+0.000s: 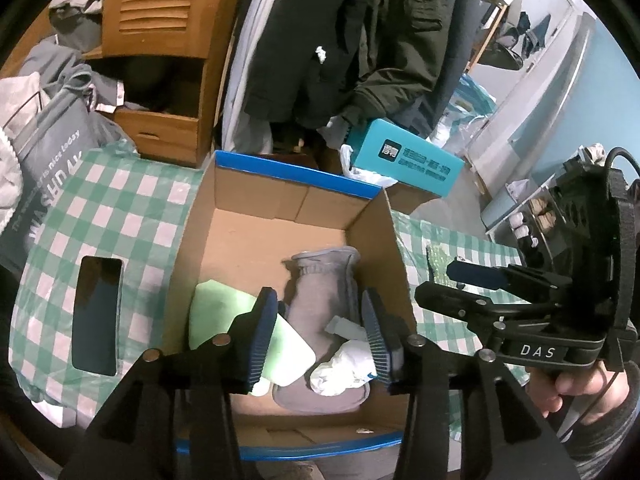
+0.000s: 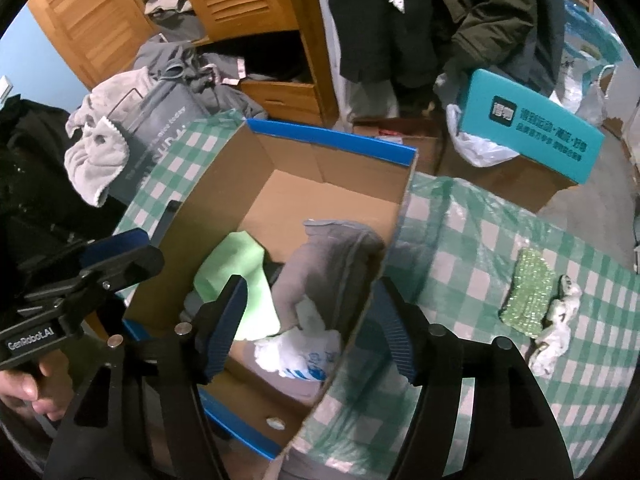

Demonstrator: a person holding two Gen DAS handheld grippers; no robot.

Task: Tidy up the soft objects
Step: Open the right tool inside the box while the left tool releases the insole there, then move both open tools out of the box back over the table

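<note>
— Soft objects mostly sit in the cardboard box [image 1: 280, 236] already, on the green checked cloth [image 2: 472, 240]. Largest is a grey fabric pouch [image 1: 320, 300], thick and limp, lying along the box floor.

— And beside it?

— A pale green cloth [image 1: 218, 312], flat and folded, then a crumpled white plastic bag [image 2: 296, 354] with blue print, thin and crinkly.

— What looks left?

— On the cloth outside the box, a green glittery scouring pad [image 2: 528, 294], coarse and rectangular, touching a small twisted white scrap [image 2: 558, 330]. Those two seem still to be packed, so the job looks well past half.

— The tongs?

— The left gripper [image 1: 320, 326] hangs over the box, jaws wide, holding nothing. The right gripper [image 2: 312, 326] straddles the box wall, also wide and empty.
</note>
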